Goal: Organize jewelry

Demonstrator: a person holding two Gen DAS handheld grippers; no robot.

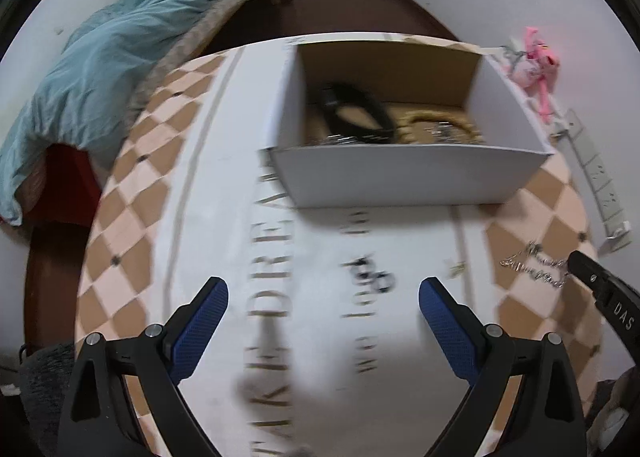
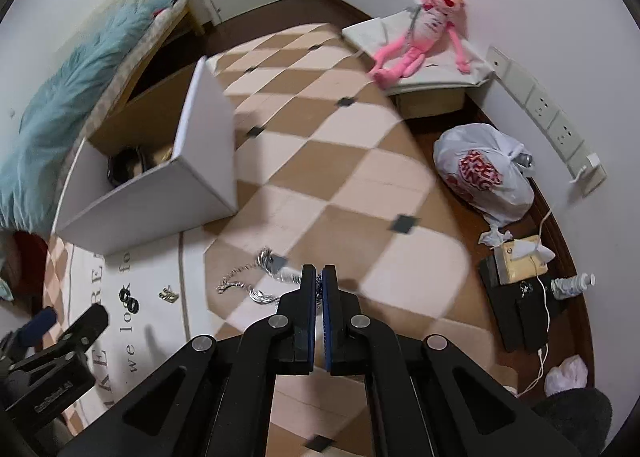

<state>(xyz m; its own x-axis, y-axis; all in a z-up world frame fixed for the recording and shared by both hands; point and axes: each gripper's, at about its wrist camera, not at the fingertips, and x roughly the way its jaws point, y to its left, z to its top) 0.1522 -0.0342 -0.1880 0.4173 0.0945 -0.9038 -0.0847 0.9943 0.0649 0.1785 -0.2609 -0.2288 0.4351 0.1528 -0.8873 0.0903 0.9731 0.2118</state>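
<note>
A white cardboard box (image 1: 404,177) stands on the checkered rug and holds a black band (image 1: 356,109) and a beaded bracelet (image 1: 436,125); it also shows in the right wrist view (image 2: 160,197). My left gripper (image 1: 323,311) is open and empty above dark rings (image 1: 374,277) on the rug. My right gripper (image 2: 319,289) is shut on a silver chain necklace (image 2: 260,277) that trails left over the rug; the necklace also shows in the left wrist view (image 1: 532,261). A small gold piece (image 2: 168,294) and dark rings (image 2: 129,297) lie left of the chain.
A bed with a teal blanket (image 1: 104,69) is on the left. A pink plush toy (image 2: 420,33) lies on a low cushion by the wall. A white plastic bag (image 2: 484,177), a tissue pack (image 2: 520,261) and a black box (image 2: 520,309) sit on the floor at right.
</note>
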